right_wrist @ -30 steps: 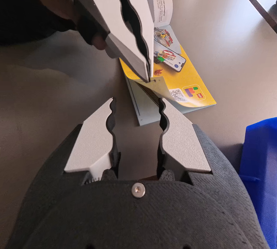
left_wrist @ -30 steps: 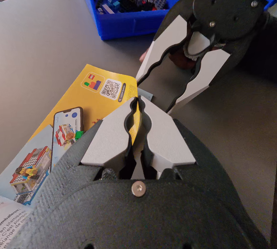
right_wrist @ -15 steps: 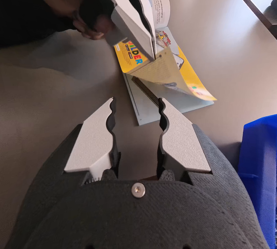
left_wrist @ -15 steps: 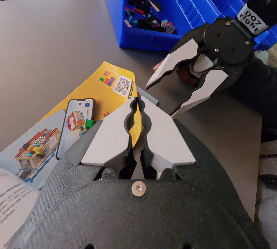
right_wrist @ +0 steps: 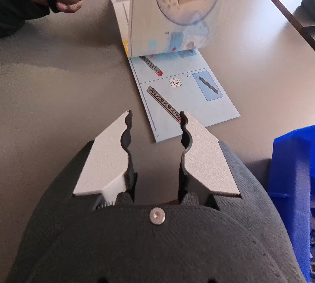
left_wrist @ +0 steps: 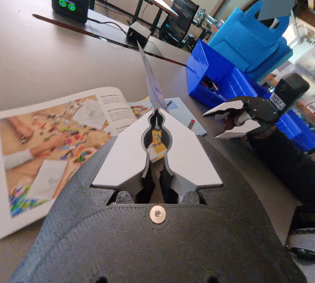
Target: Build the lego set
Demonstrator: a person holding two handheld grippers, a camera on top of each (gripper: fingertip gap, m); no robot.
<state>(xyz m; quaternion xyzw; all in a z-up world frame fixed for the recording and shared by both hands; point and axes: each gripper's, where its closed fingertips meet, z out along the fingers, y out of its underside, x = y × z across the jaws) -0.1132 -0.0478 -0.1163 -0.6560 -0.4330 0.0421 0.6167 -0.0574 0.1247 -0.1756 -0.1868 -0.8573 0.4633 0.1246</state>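
While we pinch a page (left_wrist: 152,85) of the booklet (right_wrist: 185,97) upright in our left gripper (left_wrist: 157,112), our right gripper (right_wrist: 155,112) waits with jaws apart just short of it. Nothing is built: bricks (left_wrist: 208,83) sit in the blue bin (left_wrist: 201,73) beyond.

Raised page (right_wrist: 153,18) blocks ahead — blue bin (right_wrist: 293,163) right.

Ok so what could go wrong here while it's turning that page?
The left gripper pinches only the edge of the thin paper booklet page, standing upright, so it might tear or slip. The open right gripper hangs over the light-blue step page and partly hides a drawing.
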